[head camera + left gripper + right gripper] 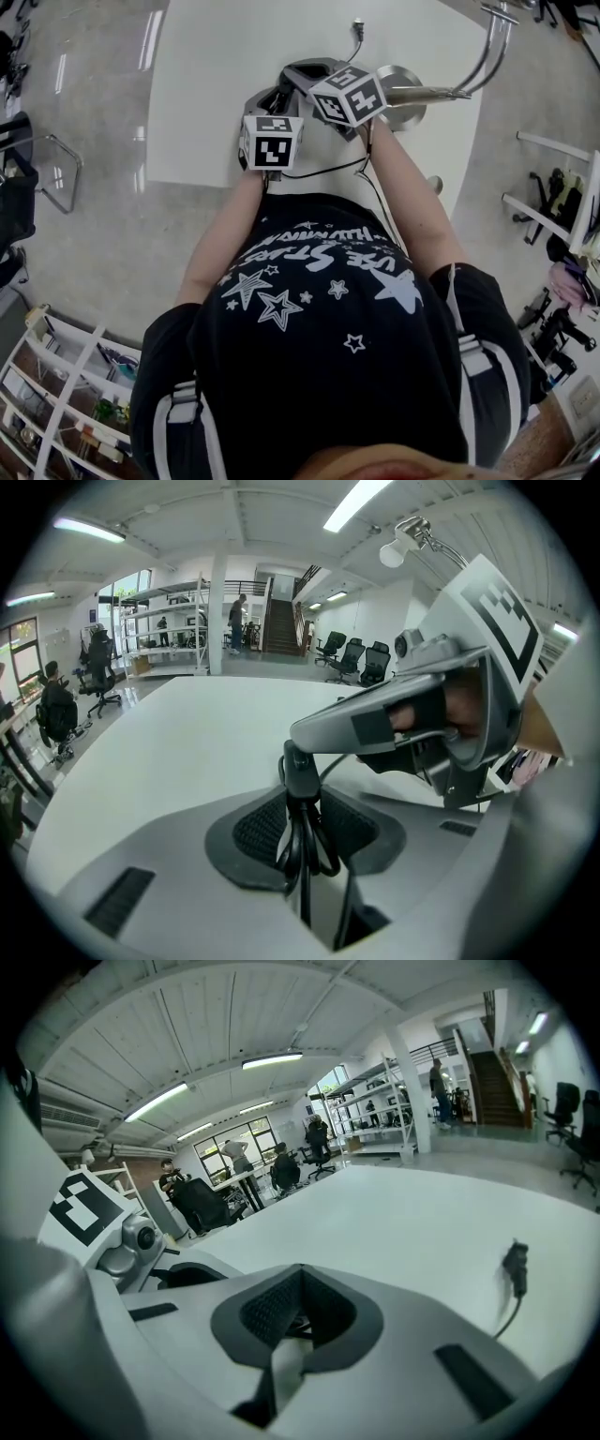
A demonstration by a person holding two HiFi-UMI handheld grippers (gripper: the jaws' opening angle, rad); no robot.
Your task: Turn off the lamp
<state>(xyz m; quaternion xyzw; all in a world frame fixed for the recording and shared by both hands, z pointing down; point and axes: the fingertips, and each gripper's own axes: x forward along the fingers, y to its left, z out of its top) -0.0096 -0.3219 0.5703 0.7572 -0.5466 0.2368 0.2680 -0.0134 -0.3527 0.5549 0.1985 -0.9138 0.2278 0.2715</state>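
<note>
The lamp's round base [409, 112] stands at the table's far right, and its chrome arm [489, 54] rises out of frame. Its white head [395, 549] shows high up in the left gripper view. My left gripper [302, 822] is shut on a looped black cord with a small black block [298, 766] sticking up between the pads. In the head view this gripper [265, 98] lies beside the base. My right gripper [292, 75] reaches over it, its tip [305, 731] just above the block. Its pads [298, 1283] meet with nothing clearly gripped.
The white table [216, 84] spreads to the left and far side. A loose cable end [514, 1269] lies on it toward the far edge, also visible in the head view [357, 27]. Chairs, shelves and people stand in the room beyond.
</note>
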